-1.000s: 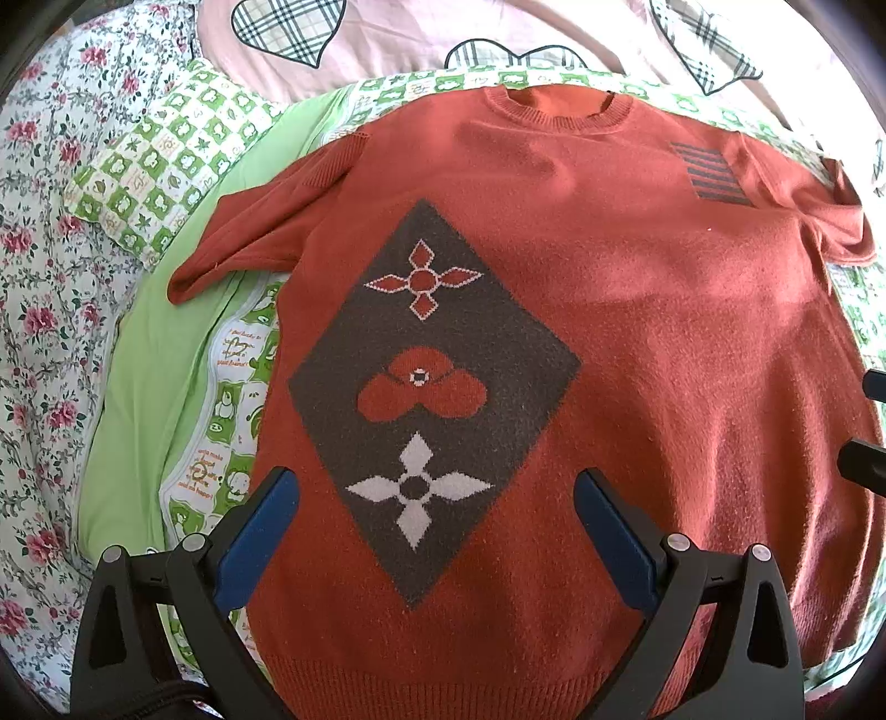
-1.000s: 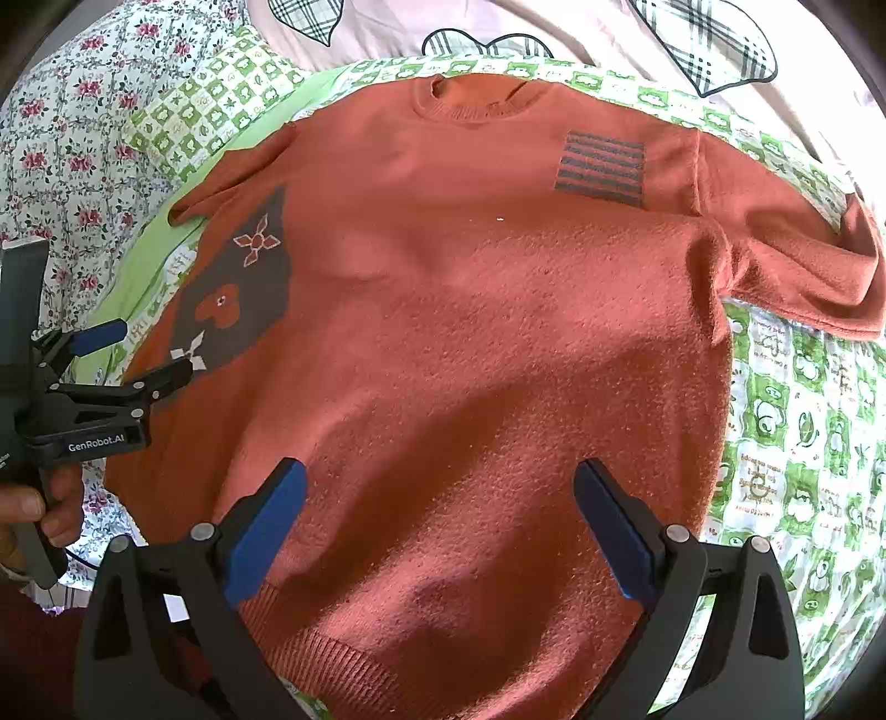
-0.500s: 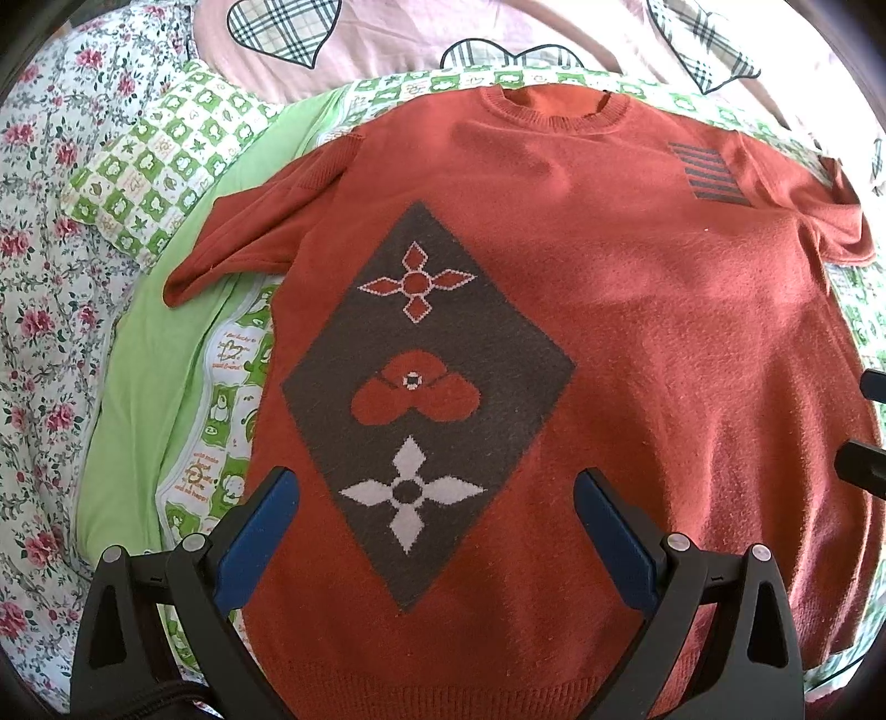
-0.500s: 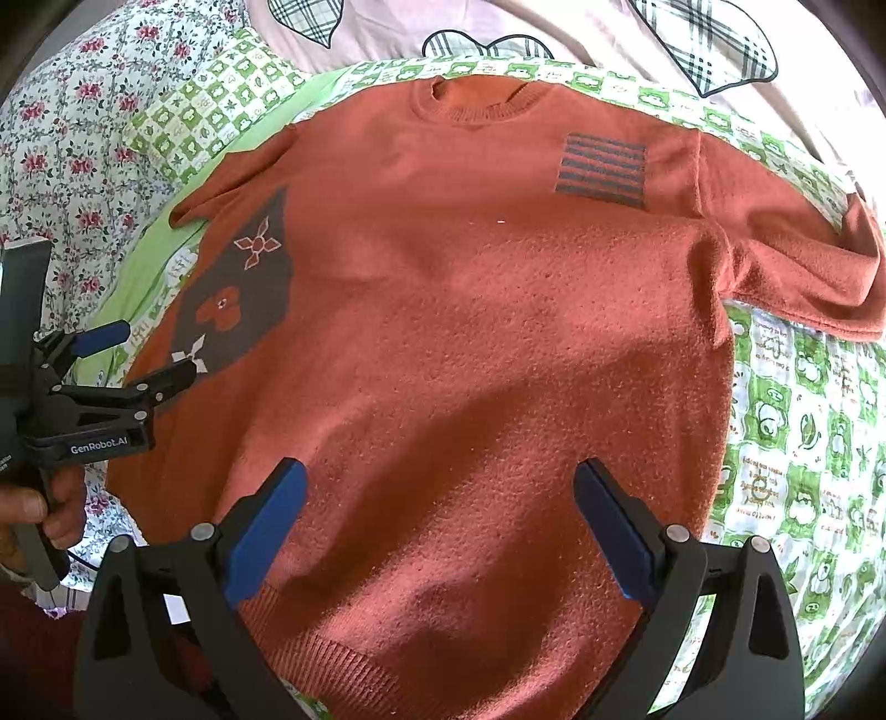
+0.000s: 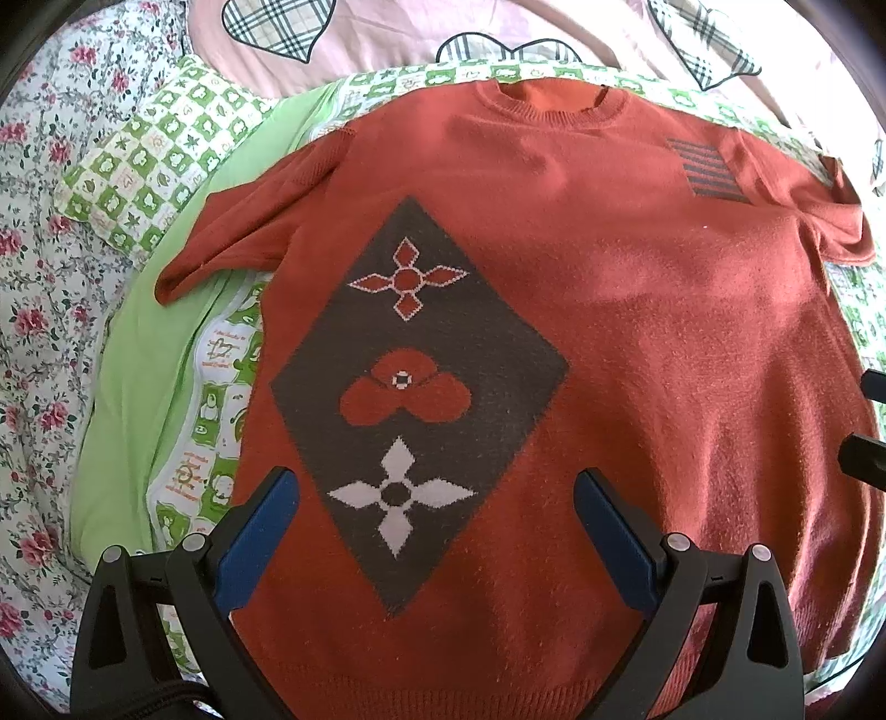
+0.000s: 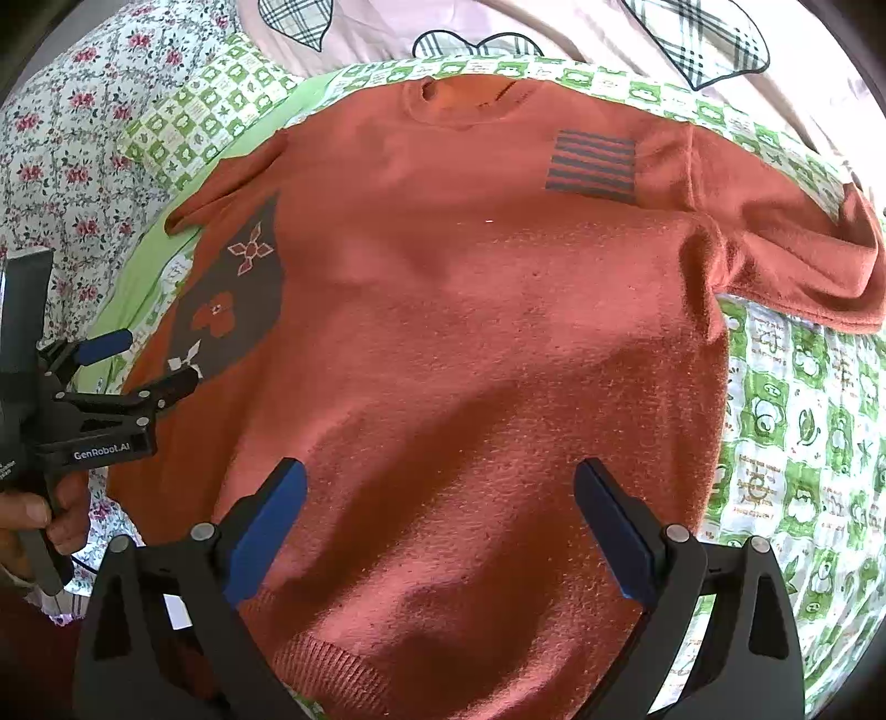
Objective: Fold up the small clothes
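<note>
A rust-red knitted sweater (image 5: 637, 310) lies flat and face up on a bed, collar far from me, both short sleeves spread out. It bears a dark diamond panel (image 5: 415, 387) with flower motifs and a striped patch (image 6: 592, 166) near one shoulder. My left gripper (image 5: 437, 509) hovers open above the lower left part of the sweater, over the diamond. My right gripper (image 6: 440, 498) is open above the lower right part, near the ribbed hem (image 6: 326, 664). Neither holds cloth. The left gripper (image 6: 138, 357) also shows at the left edge of the right wrist view, held by a hand (image 6: 33, 515).
The sweater rests on a green and white patterned blanket (image 6: 803, 443) with a plain green side (image 5: 144, 354). A floral sheet (image 5: 39, 277) lies to the left and a pink cover with plaid hearts (image 5: 387, 33) at the far side.
The left wrist view has shifted slightly, so the sweater sits a little lower and more left in frame. Both grippers stay open; the sweater has not moved.
</note>
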